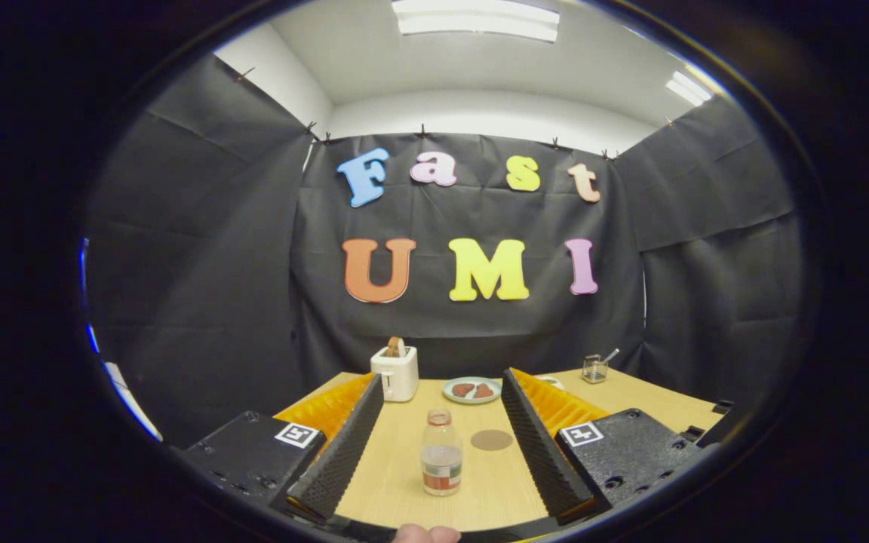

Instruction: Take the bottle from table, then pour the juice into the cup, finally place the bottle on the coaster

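my tool (442, 452) is spread wide — small clear plastic bottle with red label (441, 462) upright between its fingers, untouched; round brown coaster (492, 440) just beside it on the pale wooden surface (389, 475).

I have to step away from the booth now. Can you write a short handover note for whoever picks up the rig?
Claw: open, holding nothing; its fingers stand wide, either side of the bottle.
Bottle: upright on the table, between the fingers, untouched, with some liquid in it.
Coaster: bare, just beyond the bottle.
Cup: far side of the table, beyond one finger, something sticking out of it.
Also there: toaster, plate.
Done: nothing yet.
Left: grasp the bottle, pour into the cup, set the bottle on the coaster.
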Tool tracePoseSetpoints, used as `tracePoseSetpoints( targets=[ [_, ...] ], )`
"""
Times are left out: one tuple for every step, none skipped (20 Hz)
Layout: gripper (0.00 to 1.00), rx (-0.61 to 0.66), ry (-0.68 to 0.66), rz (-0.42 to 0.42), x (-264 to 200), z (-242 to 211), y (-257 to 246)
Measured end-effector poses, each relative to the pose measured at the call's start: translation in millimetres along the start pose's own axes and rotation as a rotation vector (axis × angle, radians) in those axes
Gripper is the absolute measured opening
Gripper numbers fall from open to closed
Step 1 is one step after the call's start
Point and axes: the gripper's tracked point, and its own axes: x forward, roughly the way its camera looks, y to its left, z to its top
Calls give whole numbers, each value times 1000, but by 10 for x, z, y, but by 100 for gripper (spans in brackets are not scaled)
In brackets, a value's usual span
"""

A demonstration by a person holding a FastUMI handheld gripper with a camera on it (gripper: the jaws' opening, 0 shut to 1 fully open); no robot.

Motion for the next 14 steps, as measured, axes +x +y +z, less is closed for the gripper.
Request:
tracePoseSetpoints(
  targets=[
    [100,4,15,5,20,-129,13],
    [100,9,28,12,57,-232,27],
    [100,13,37,15,91,-338,11],
    [100,11,44,17,123,-428,-1],
    [100,5,49,20,162,-532,-7],
    [100,-6,53,18,202,-630,-23],
    [100,-15,57,7,254,-738,-58],
    [100,-18,58,-2,300,-840,-80],
    [100,-19,67,-6,354,-976,-72],
    [100,-15,73,-11,409,-1094,-72],
    [100,-7,77,-13,451,-1196,-67],
    [100,3,83,-11,506,-1294,-61],
    [100,10,97,-8,566,-1421,-54],
    [100,13,113,-1,628,-1529,-35]
  ],
)
